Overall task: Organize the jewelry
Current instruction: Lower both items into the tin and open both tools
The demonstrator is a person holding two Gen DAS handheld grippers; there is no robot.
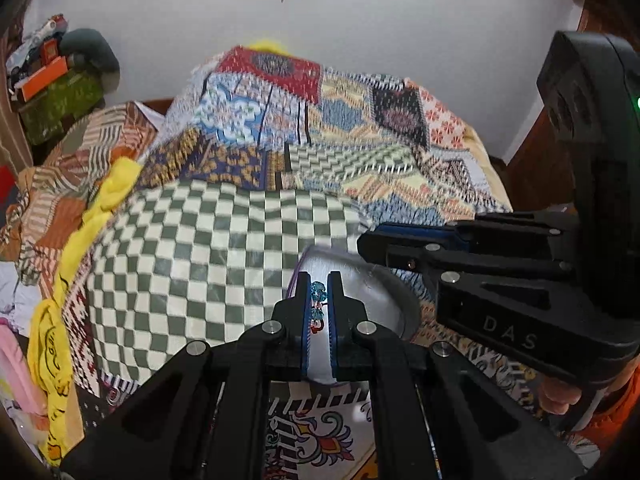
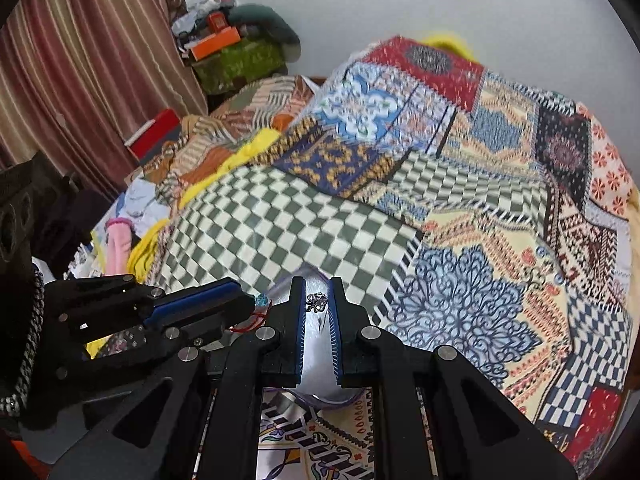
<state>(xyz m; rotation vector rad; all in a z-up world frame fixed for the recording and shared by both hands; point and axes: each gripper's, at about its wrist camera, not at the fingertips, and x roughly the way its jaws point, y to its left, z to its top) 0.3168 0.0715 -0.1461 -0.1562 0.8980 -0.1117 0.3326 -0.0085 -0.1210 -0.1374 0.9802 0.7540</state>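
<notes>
Left wrist view runs from a heap of clothes at the far left, where a yellow cloth (image 1: 86, 216) trails down the edge of the bed, across a green-and-white checkered cloth (image 1: 200, 240) laid over a patchwork quilt (image 1: 320, 120). Near the middle, the left gripper (image 1: 320, 300) points down at a clear plastic container (image 1: 380, 300) sitting at the right edge of the checkered cloth. Its blue-padded fingers (image 1: 306, 312) are closed on a blue beaded piece of jewelry (image 1: 319, 294), with a bit of red thread showing just below the beads. To the right, the right gripper (image 1: 368, 242) reaches in from the side, its tips just above the far rim of the container; from this angle its fingers look pressed together.

Right wrist view starts with a striped curtain (image 2: 80, 80) at the far left and a pile of boxes and bags beside it against the white wall (image 2: 400, 8). Lower left, the left gripper (image 2: 250, 304) comes in sideways with the blue beads (image 2: 261, 300) and red thread at its tip. Just right of it, the right gripper (image 2: 318, 302) is clamped on a small silver ornament (image 2: 317, 301), held over the clear container (image 2: 320, 360). The quilt (image 2: 500, 220) fills the right side.
</notes>
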